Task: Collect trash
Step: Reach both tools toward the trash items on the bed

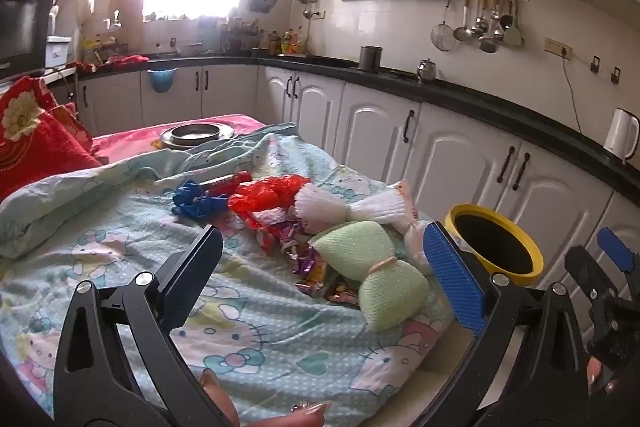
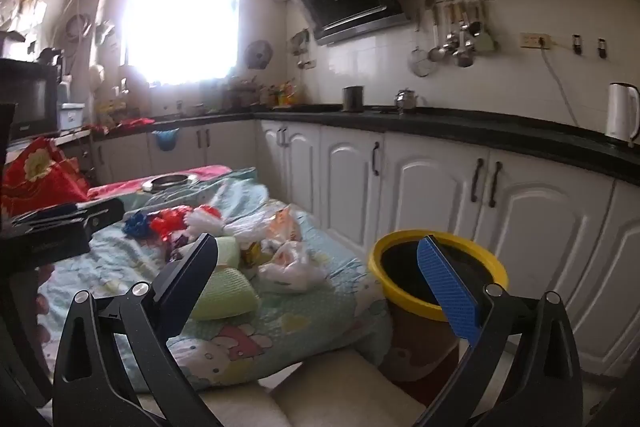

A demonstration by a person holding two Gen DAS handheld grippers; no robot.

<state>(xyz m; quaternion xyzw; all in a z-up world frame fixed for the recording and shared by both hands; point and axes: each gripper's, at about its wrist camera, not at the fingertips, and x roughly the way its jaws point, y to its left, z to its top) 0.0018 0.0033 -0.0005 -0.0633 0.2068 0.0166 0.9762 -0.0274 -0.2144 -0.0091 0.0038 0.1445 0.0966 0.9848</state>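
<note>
Cartoon-print sheet on surface; white kitchen cabinets behind.

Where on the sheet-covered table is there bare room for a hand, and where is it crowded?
Bare sheet lies left of the trash, from the blue wrapper toward the camera, and in front of the green foam net. It is crowded from the red bag and white foam net across to the table's right edge by the yellow-rimmed bin.

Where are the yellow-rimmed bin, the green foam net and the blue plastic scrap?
yellow-rimmed bin (image 2: 404, 297): right wrist view, front rim.
green foam net (image 1: 384, 267): left wrist view, near its tied waist.
blue plastic scrap (image 1: 196, 201): left wrist view, centre.
</note>
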